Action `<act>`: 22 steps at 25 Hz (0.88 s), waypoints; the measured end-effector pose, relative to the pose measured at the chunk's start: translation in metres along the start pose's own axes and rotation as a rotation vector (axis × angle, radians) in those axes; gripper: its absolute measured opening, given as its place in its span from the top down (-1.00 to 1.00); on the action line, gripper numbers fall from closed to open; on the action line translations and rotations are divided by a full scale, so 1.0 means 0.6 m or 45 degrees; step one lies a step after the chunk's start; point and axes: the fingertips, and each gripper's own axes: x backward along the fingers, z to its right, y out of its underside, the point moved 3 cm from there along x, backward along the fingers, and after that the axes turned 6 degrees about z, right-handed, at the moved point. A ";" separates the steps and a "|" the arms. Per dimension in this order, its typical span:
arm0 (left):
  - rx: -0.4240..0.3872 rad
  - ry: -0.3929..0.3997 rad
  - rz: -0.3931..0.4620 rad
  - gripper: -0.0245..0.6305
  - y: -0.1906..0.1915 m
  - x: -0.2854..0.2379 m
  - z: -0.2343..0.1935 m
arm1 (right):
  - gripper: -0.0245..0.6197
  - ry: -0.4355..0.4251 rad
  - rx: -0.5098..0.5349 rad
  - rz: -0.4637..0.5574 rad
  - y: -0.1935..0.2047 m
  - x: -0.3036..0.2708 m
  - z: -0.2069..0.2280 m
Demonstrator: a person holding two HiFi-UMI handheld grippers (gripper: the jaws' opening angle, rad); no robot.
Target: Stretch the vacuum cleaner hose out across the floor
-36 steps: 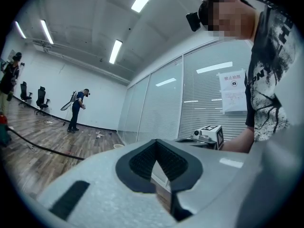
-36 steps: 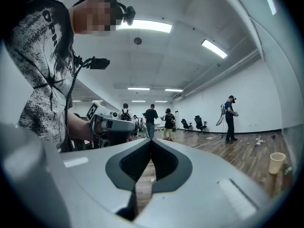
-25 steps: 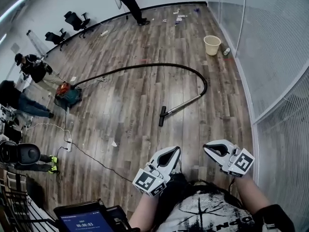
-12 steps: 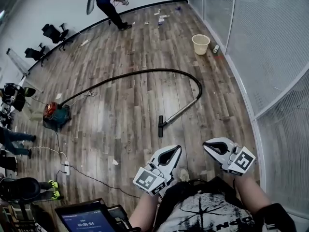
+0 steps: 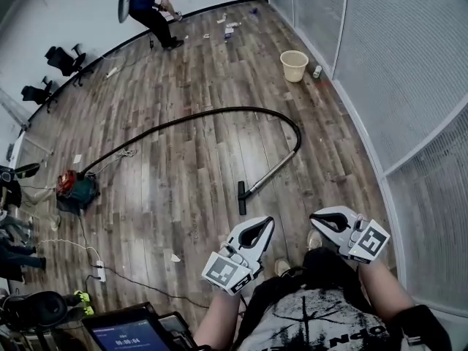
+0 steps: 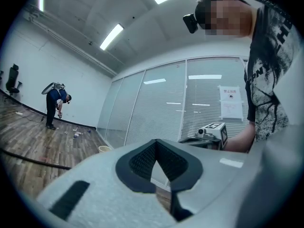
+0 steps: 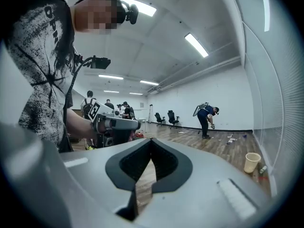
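Observation:
The black vacuum hose (image 5: 219, 112) lies in a wide arc on the wood floor. It runs from the red and teal vacuum cleaner (image 5: 73, 191) at the left round to a grey wand (image 5: 274, 170), which ends in the floor head (image 5: 241, 197). My left gripper (image 5: 265, 222) is held just short of the floor head, shut and empty. My right gripper (image 5: 314, 218) is beside it, also shut with nothing in it. In the left gripper view the jaws (image 6: 155, 143) meet, and a stretch of hose (image 6: 28, 158) shows on the floor. The right gripper view shows shut jaws (image 7: 151, 140).
A beige bucket (image 5: 294, 65) stands by the glass wall (image 5: 395, 86) on the right. A person with a backpack (image 5: 150, 6) bends near the far wall. Office chairs (image 5: 62, 58) stand at the back left. A power strip and its cable (image 5: 99, 271) lie at the lower left.
The floor head and hose have come closer in the head view as I moved forward. Both grippers stay shut and empty in front of me.

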 end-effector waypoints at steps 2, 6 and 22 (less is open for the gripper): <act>-0.031 -0.026 -0.016 0.93 -0.001 -0.008 -0.016 | 0.90 -0.013 0.004 0.003 -0.004 -0.019 0.017; -0.058 -0.074 -0.045 0.93 -0.002 -0.034 -0.048 | 0.90 -0.070 0.049 0.050 -0.017 -0.057 0.060; -0.050 -0.349 -0.082 0.93 -0.021 -0.260 -0.235 | 0.90 -0.341 0.108 0.050 -0.021 -0.138 0.378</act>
